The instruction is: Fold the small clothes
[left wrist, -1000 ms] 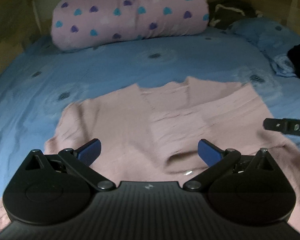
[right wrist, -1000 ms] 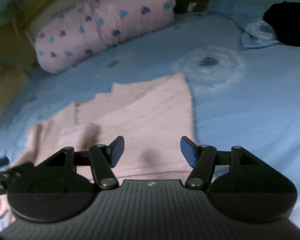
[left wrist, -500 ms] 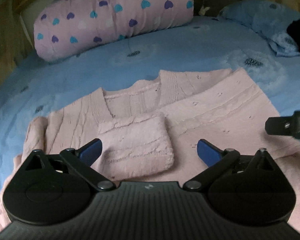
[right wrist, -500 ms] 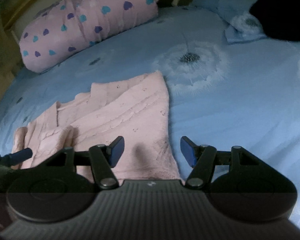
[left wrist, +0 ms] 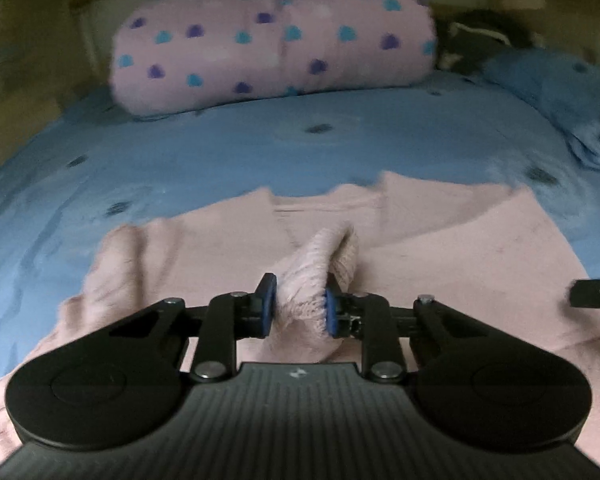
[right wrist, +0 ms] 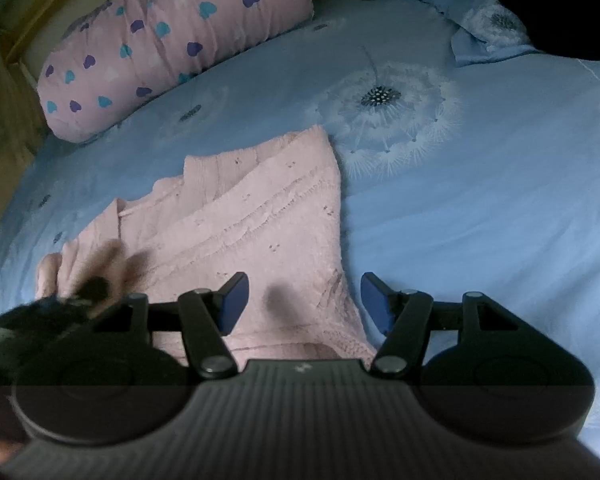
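Observation:
A pink knitted sweater (left wrist: 440, 248) lies front up on the blue bedsheet (left wrist: 220, 152), its sleeves folded in across the body. My left gripper (left wrist: 298, 308) is low over the sweater's middle. Its jaws are closing, and the blue pads squeeze the bunched sleeve cuff (left wrist: 324, 256) between them. In the right wrist view the sweater (right wrist: 260, 220) lies ahead and to the left. My right gripper (right wrist: 304, 300) hangs open over the sweater's near right edge with nothing between its fingers. The left gripper (right wrist: 92, 288) is a dark blur at that view's left.
A rolled pink quilt with heart print (left wrist: 276, 40) lies across the head of the bed. A blue pillow (left wrist: 556, 80) and a black garment (right wrist: 560, 8) sit at the far right. Bare sheet (right wrist: 480, 200) stretches right of the sweater.
The left gripper dropped toward the sweater and its wide-open jaws closed on the folded sleeve cuff, bunching it up. The right gripper stayed open and nearly still.

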